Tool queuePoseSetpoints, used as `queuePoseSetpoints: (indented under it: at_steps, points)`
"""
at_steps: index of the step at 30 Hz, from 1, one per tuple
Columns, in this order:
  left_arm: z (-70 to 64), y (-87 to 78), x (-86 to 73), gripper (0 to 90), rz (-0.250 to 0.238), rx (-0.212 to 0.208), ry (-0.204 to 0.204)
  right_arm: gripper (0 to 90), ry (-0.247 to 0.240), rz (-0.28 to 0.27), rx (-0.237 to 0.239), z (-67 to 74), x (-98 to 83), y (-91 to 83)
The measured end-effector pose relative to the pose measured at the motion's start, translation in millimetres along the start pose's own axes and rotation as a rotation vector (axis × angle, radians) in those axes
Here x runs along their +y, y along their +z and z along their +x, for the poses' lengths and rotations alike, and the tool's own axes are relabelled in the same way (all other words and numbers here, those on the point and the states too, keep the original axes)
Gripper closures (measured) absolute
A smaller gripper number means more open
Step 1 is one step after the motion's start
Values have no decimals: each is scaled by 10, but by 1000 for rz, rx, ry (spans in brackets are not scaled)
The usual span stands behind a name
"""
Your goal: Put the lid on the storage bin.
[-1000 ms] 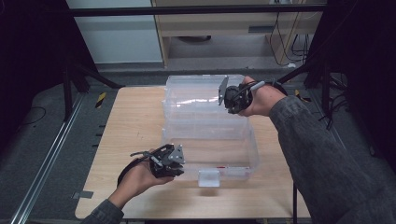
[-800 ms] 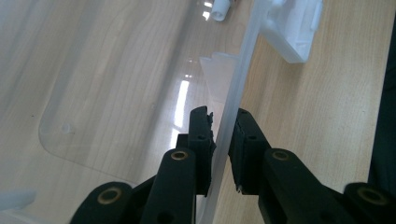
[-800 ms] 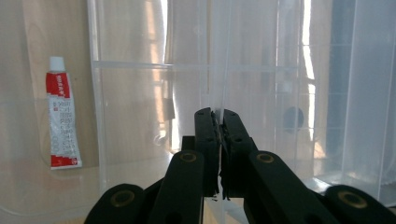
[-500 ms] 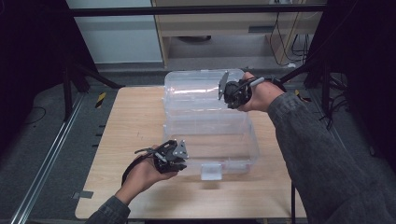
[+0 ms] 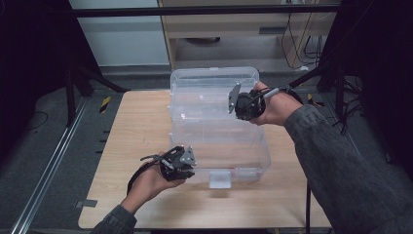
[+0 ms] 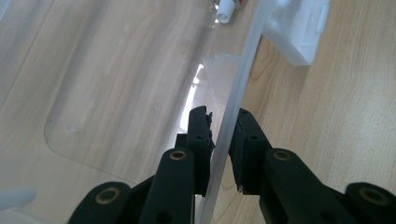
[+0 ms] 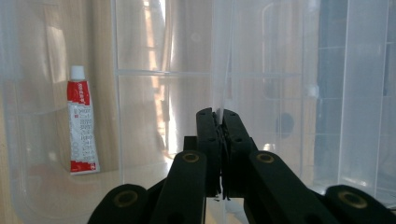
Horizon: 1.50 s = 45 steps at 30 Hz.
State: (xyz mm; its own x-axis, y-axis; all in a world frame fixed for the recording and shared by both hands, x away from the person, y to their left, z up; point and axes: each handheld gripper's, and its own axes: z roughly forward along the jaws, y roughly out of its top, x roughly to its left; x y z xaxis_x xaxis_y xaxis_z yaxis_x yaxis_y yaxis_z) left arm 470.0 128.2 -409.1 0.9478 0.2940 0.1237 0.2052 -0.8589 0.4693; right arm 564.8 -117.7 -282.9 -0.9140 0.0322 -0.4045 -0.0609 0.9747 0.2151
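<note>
A clear plastic box is sitting mid-frame on the pale wooden table. The left gripper is pinching its thin front rim; the right gripper is clamping the raised, ribbed lid. A red-and-white tube is lying inside at left.

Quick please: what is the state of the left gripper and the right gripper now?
Left gripper: closed on the front wall of the clear box.
Right gripper: closed on the edge of the lid.
</note>
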Motion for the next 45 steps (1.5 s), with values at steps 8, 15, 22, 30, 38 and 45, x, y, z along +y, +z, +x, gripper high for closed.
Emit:
queuePoseSetpoints:
  at_steps: [8,15,22,30,38,45]
  points:
    - [14,7,0,784,-6,1,17,877,-7,-8,-19,151,-15,-42]
    - [14,10,0,783,-5,-1,19,875,-13,-17,-32,307,-33,-83]
    - [-15,13,-9,781,-7,-3,-13,870,-26,-6,-24,448,-37,-105]
    - [1,13,-6,776,-10,5,17,865,-19,0,-22,621,-73,-109]
    - [-9,10,-5,771,-7,12,22,848,-20,6,-27,709,-88,-86]
    - [-20,8,-9,768,-11,17,31,845,-19,-1,-16,682,-97,-90]
